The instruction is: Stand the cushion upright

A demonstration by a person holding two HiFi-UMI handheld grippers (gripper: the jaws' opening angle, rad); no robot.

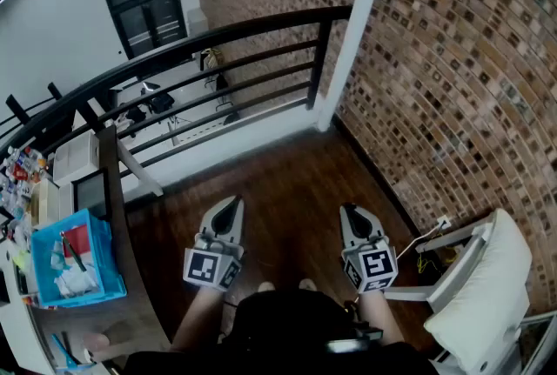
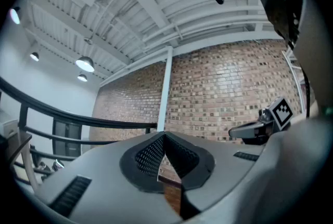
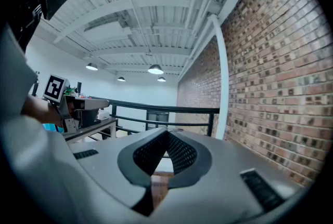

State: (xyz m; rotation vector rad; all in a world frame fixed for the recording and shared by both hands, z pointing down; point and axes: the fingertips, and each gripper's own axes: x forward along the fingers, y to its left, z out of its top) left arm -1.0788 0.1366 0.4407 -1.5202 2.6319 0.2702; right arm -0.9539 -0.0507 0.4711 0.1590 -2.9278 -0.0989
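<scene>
I am holding both claws out over the dark wood floor (image 1: 287, 182), my left claw (image 1: 230, 206) and my right claw (image 1: 352, 213) each pressed together on nothing. The white cushion (image 1: 487, 295) is lying off to my right on a white chair (image 1: 454, 250), its long axis slanting from the brick wall (image 1: 452, 69) back toward me. My right claw is sitting nearer, so I am judging it should swing rightward. The chair's frame is standing between. The blue bin (image 1: 74, 264) is sitting well apart, left.
</scene>
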